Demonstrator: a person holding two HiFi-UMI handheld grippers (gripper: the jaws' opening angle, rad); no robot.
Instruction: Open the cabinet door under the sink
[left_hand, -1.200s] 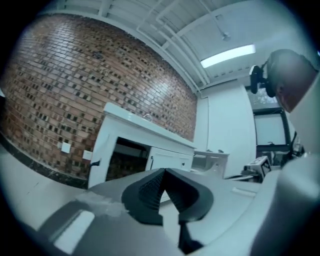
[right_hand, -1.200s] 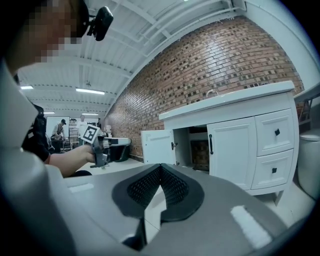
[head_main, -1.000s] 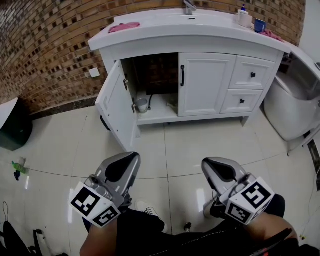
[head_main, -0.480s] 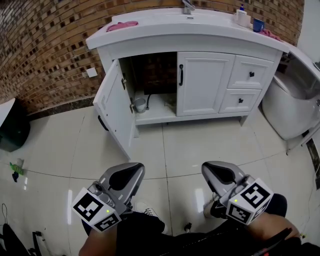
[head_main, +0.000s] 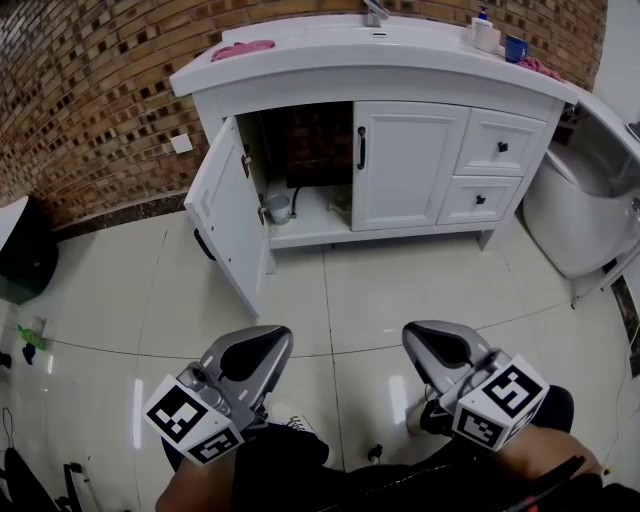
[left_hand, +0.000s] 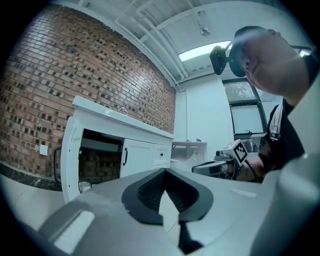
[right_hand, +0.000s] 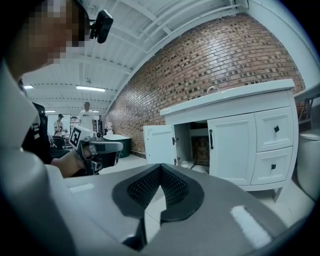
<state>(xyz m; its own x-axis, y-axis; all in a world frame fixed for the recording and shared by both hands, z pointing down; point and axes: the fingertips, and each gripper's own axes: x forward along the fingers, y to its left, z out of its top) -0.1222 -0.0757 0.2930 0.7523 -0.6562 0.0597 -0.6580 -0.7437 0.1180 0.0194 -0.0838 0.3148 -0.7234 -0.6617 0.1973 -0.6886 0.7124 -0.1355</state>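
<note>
As it did a second ago, the cabinet door (head_main: 228, 215) under the sink (head_main: 380, 45) stands swung wide, at 11 o'clock in the head view; we note only a slight drift of the whole frame. Left gripper (head_main: 268, 338), at 7 o'clock, and right gripper (head_main: 414, 336), at 5 o'clock, each have jaws pressed together on nothing, well apart from the door. We cannot make out the dark cabinet interior (head_main: 310, 150). A dark bin (head_main: 22, 255) at 9 o'clock is cut off.
</note>
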